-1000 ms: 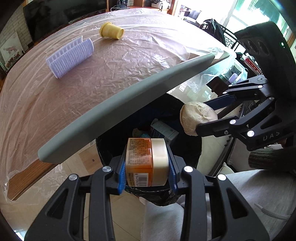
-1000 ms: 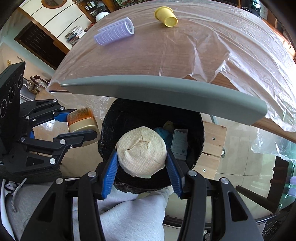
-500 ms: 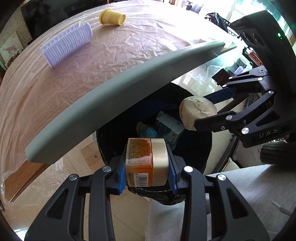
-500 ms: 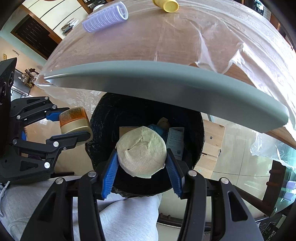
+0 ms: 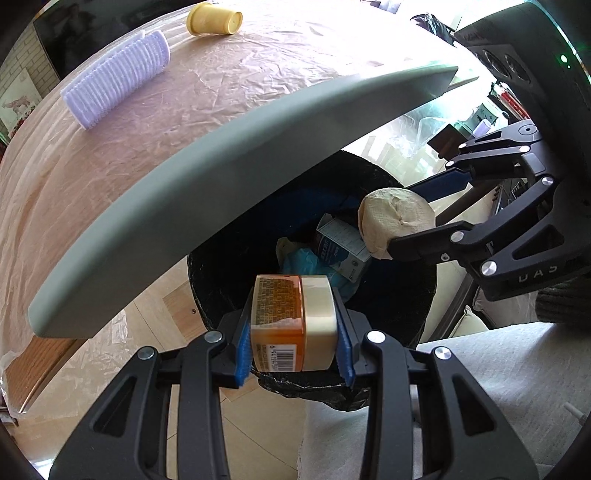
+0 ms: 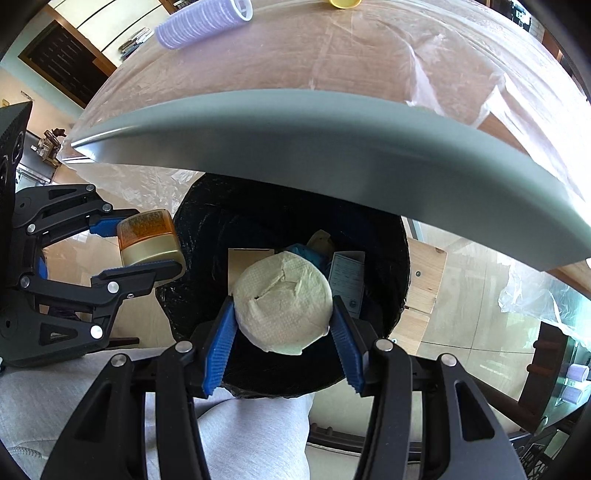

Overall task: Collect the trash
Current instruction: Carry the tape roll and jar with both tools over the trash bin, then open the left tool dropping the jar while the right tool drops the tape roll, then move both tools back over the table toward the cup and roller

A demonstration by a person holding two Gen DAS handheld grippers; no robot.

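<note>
My left gripper is shut on an orange jar with a cream lid, held over the near rim of a black-lined trash bin. From the right wrist view the same jar hangs at the bin's left edge. My right gripper is shut on a crumpled paper ball above the bin's opening; that ball shows at the right in the left wrist view. Inside the bin lie a small carton and blue wrapping.
The table's grey edge overhangs the bin, its top under clear plastic film. On it lie a lilac hair roller and a tipped yellow cup. A person's grey-clad legs sit just below the bin.
Both grippers sank a little toward the bin with their loads still held; the table edge now looms larger and more of the bin's contents show.
</note>
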